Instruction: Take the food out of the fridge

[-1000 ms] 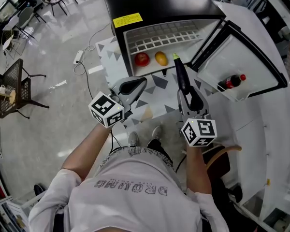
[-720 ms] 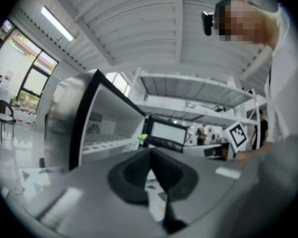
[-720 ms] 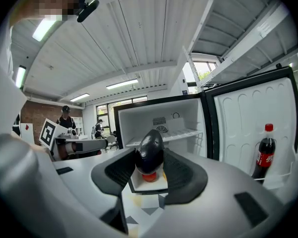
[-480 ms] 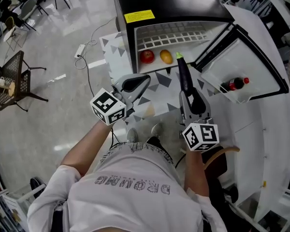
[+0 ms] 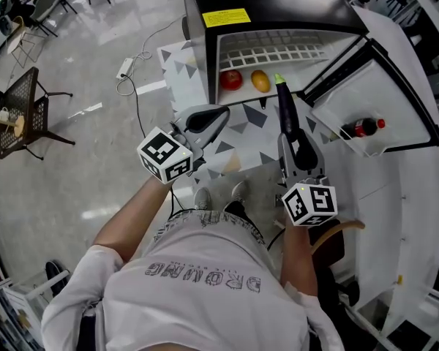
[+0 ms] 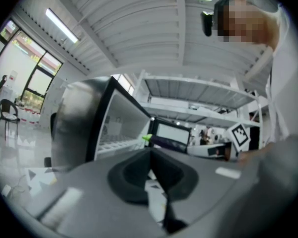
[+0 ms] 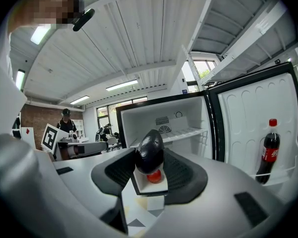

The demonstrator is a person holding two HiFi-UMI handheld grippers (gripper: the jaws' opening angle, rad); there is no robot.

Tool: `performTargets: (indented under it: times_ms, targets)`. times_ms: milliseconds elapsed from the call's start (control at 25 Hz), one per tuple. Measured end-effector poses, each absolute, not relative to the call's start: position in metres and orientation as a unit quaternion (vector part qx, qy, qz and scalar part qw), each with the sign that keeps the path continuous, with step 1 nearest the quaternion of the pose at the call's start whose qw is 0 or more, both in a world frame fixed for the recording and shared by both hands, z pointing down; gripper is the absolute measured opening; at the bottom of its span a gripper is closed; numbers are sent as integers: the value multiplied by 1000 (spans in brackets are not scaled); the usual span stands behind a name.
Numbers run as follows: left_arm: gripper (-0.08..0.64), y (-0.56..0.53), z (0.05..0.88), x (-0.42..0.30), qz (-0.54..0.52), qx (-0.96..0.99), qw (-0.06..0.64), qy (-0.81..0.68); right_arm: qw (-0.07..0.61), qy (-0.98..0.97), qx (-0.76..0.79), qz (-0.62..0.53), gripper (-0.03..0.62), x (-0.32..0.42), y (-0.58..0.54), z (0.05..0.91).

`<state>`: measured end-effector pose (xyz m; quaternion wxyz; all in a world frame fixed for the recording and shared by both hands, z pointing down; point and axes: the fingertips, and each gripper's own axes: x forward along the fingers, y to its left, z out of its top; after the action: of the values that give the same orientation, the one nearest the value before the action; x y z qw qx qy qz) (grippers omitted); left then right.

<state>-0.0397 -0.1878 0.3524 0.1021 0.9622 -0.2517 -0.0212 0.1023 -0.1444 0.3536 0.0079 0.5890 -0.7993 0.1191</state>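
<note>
Eggplant (image 5: 286, 107): dark purple with a green tip. It is clamped at its blunt end and points at the fridge (image 5: 267, 6); the tip sits at the fridge's open front, apparently just outside it.
Right hand-held gripper (image 5: 291, 139): closed on the eggplant. In its own view the jaws press the fruit (image 7: 149, 152) from both sides.
Left hand-held gripper (image 5: 208, 118): jaws together with nothing between them. It is held in front of the fridge, to the left of its opening.
Step in hand: judged to be carrying the eggplant away from the fridge.
Doing it well: the grip is at one end of a long, smooth fruit, so it may pivot or slip. Hold the clamp firm, draw straight back from the fridge, and avoid swinging the tip into the open door (image 5: 380, 86) on the fridge's right side.
Next reach: the idle left hand-held gripper is the nearer one to the fruit left in the fridge.
Inside the fridge: a red fruit (image 5: 230, 79) and an orange-yellow fruit (image 5: 260, 80) lie side by side on the fridge's bottom, under its wire shelf (image 5: 271, 50).
Fridge door: a cola bottle (image 5: 360, 129) stands in the door pocket.
Count: one eggplant, one red fruit, one orange-yellow fruit, one cola bottle, two hand-held grippers.
</note>
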Motion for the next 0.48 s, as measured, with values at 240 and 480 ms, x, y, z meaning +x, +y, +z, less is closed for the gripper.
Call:
performTargets:
  times_ms: [240,480]
  targets:
    - [8,-192,352,-45,-21,962,101,-254,6,-799,588,122,164,99,-147,355]
    - [8,-193,352,-45,-21,962,100,-252,4,-798,590,120,164,98,-147,354]
